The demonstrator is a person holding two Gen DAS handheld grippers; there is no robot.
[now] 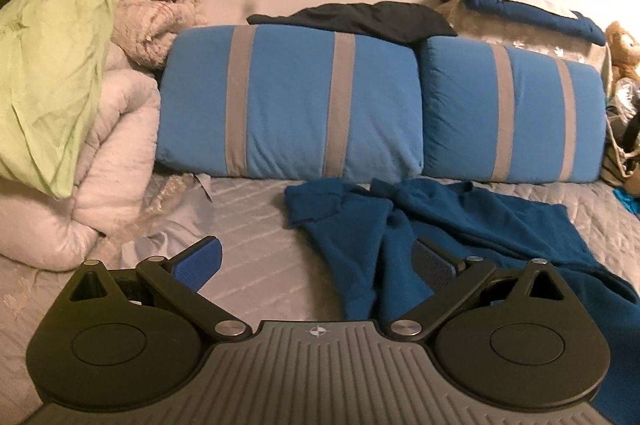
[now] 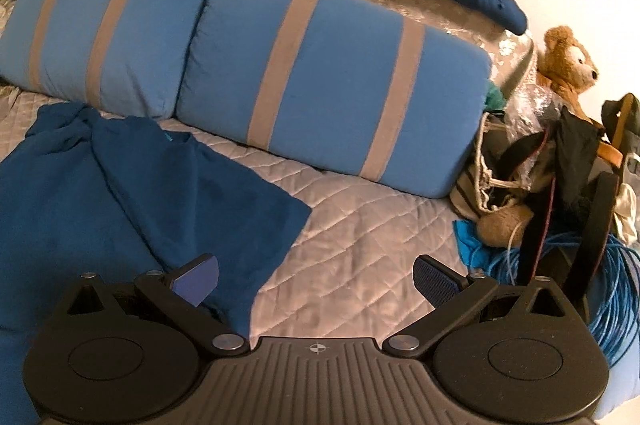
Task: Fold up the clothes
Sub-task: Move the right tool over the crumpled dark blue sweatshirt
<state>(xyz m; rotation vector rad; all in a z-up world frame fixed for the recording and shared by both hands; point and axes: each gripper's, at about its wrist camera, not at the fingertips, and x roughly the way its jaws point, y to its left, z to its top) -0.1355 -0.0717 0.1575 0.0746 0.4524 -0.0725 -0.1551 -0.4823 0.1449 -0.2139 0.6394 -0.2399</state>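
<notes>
1. Blue shirt [image 1: 452,225] lies crumpled and rumpled on the gray quilted bed [image 1: 256,225], just in front of two blue pillows with gray stripes [image 1: 292,101].
2. Left tongs [image 1: 318,263] are spread wide apart and hold nothing. One pad sits over the bed, the other over the shirt.
3. Right tongs [image 2: 316,279] are spread wide apart too, and empty, by the shirt's edge.
4. A teddy bear [image 2: 568,61] sits past the pillows, above a coil of blue cable [image 2: 616,289].
</notes>
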